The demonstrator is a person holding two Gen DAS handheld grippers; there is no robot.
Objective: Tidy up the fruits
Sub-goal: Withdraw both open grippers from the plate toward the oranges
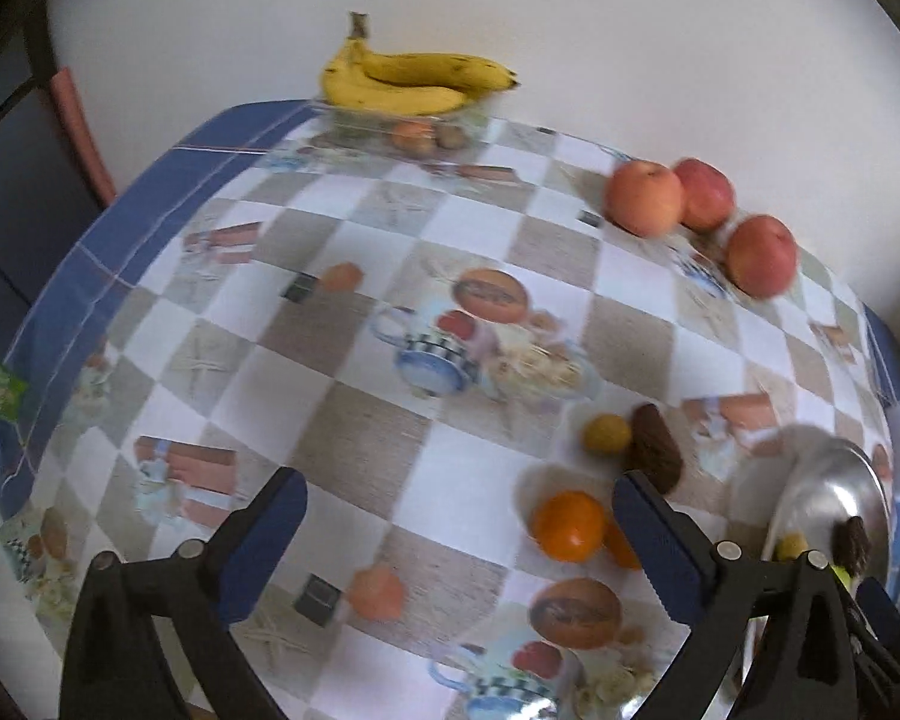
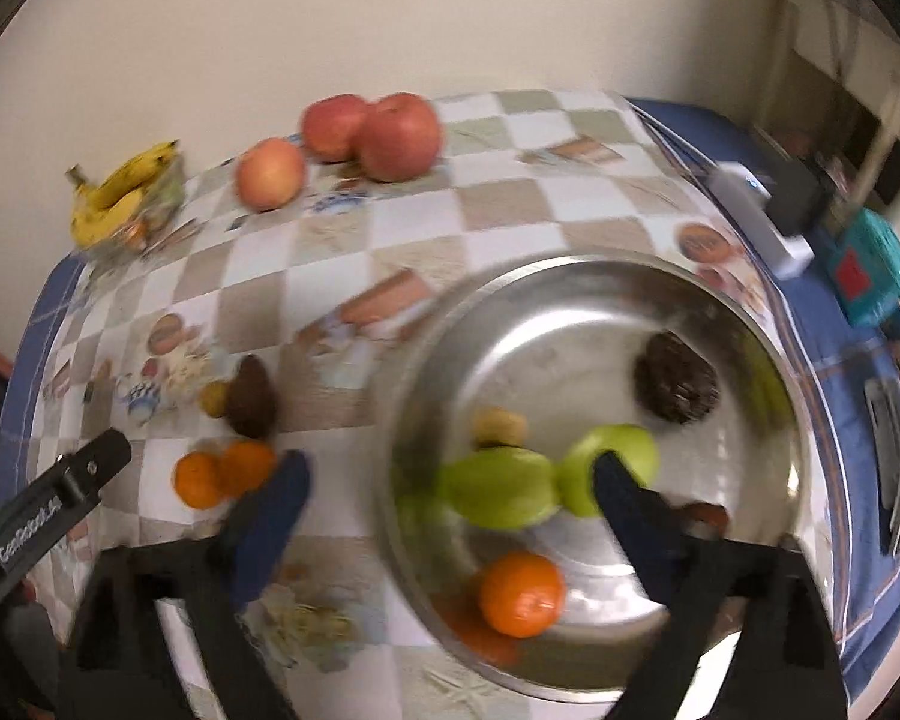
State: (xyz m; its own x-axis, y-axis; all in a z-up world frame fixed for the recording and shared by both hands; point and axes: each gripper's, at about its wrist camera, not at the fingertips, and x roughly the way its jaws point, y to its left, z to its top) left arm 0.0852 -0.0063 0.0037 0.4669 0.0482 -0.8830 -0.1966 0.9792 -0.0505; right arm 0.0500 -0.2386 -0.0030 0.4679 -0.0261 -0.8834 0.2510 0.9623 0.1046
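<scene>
Both jaws stood spread wide with nothing between the pads: the left gripper [image 1: 459, 531] hung over bare checked tablecloth [image 1: 354, 438], the right gripper [image 2: 450, 507] over the rim of the steel bowl [image 2: 768, 360]. In the left wrist view the two oranges [image 1: 568, 525] lay at lower right, just inside its right-hand finger and near the tips, with the small yellow fruit [image 1: 606, 433] and the dark avocado [image 1: 654, 450] above them. The left gripper looked the nearer to them; the right's open span framed the green fruit [image 2: 498, 495] and an orange in the bowl [image 2: 521, 594].
</scene>
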